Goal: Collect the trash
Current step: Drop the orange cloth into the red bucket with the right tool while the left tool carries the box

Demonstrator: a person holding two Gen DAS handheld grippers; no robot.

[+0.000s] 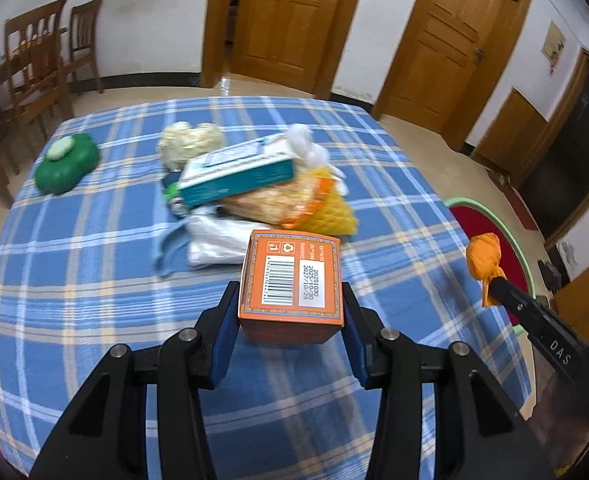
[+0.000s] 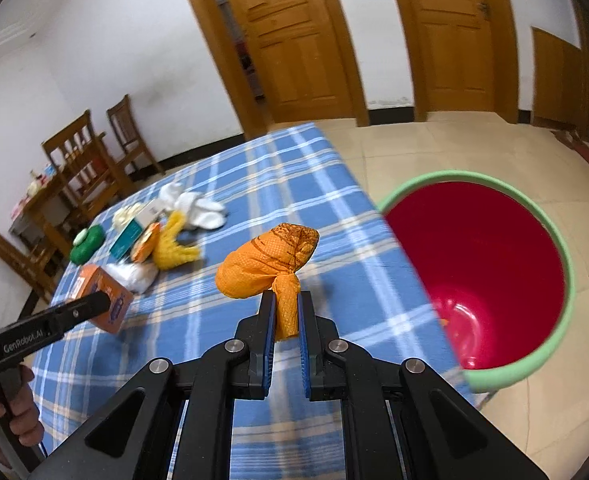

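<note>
Far left on the surface [image 1: 74, 320], covered in blue plaid cloth: green lidded container [image 1: 65, 164] with a pale round knob, standing apart from the rest. Toward the middle: heap of trash, comprising a cream crumpled wad [image 1: 190, 142], a teal-and-white carton [image 1: 236, 174] lying tilted on top, white crumpled tissue [image 1: 306, 144] behind it, a clear snack bag with orange trim [image 1: 278, 200], a yellow mesh piece [image 1: 336, 212] and a white plastic bag [image 1: 218, 240] at the near edge. Just in front of the heap: left tool [image 1: 292, 300] partly open, both blue pads pressed on the sides of an orange box [image 1: 290, 280], barcode face up; box is held above the cloth. Further right: right tool [image 2: 286, 312] closed nearly fully, pinching the knotted neck of an orange bundle [image 2: 266, 264]; the bundle's bulb stands up past the fingertips, over the surface near its right edge. Far right, on the floor beside the surface: red bin with a green rim [image 2: 490, 276], mouth open upward; something small and orange at its bottom, too blurred to identify. A hand [image 2: 6, 420] grips the left tool's handle at the lower left of the right wrist view.
</note>
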